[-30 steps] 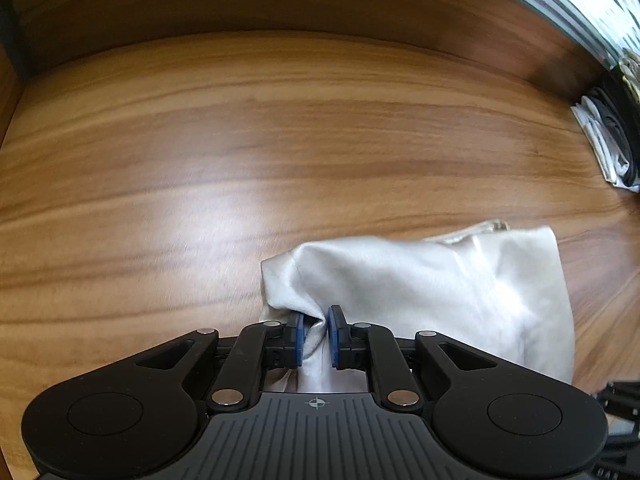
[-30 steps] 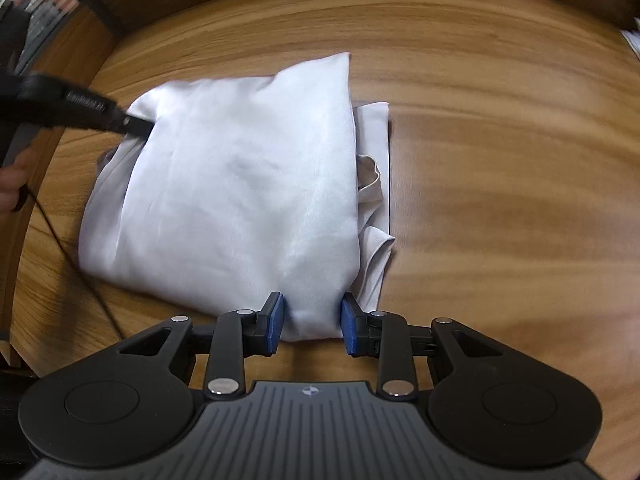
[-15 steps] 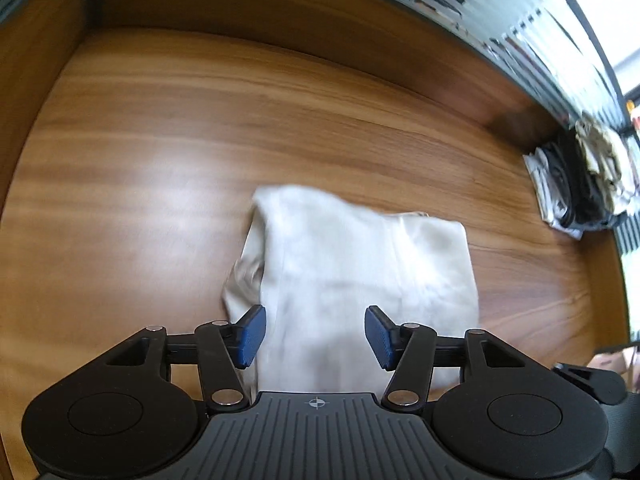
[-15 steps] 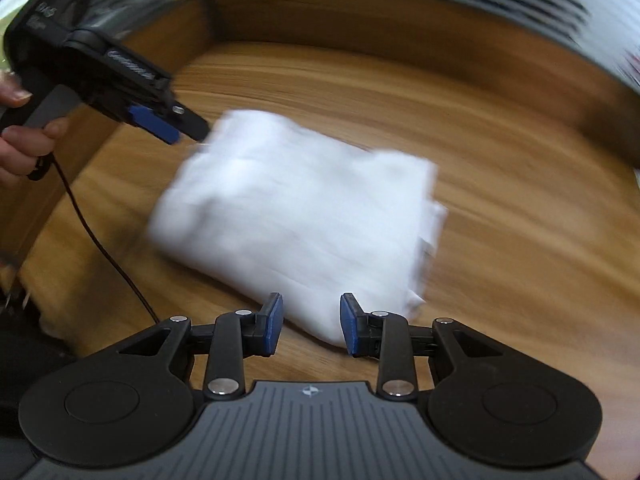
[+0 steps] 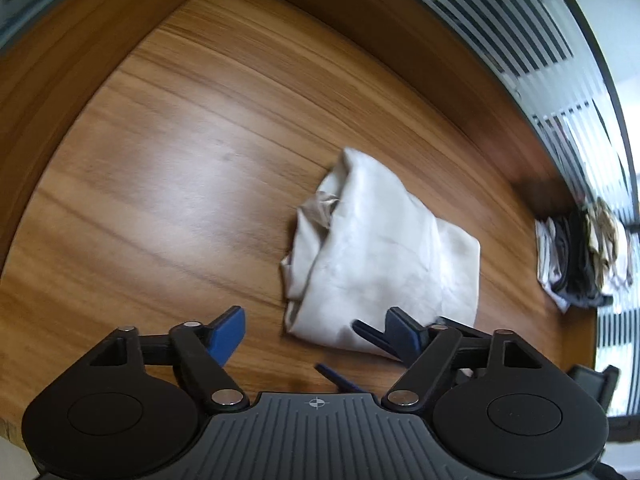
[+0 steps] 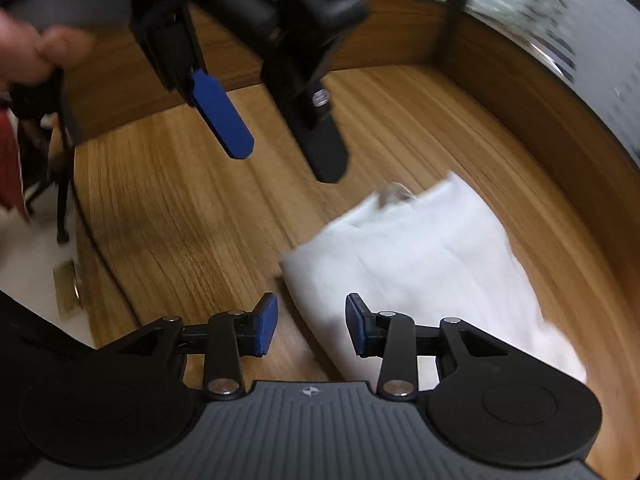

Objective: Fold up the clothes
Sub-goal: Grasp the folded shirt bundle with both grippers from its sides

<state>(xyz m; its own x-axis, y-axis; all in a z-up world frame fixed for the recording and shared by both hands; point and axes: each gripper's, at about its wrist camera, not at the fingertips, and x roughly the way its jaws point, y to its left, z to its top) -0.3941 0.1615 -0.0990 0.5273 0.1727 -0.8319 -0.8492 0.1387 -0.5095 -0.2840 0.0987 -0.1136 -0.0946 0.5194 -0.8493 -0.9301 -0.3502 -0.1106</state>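
- The wooden table (image 5: 168, 184) is stretching out ahead of and beneath both grippers.
- The folded white garment (image 5: 384, 256) is lying flat on it, just ahead of the left gripper (image 5: 316, 334) and slightly toward its right finger; nothing is touching it.
- A pile of mixed clothes (image 5: 580, 256) is sitting well off to that gripper's right.
- The left gripper's jaws are opening wide, gripping nothing.
- The right gripper (image 6: 310, 328) is hovering with jaws opening partway, empty, the garment's near edge lying below them.
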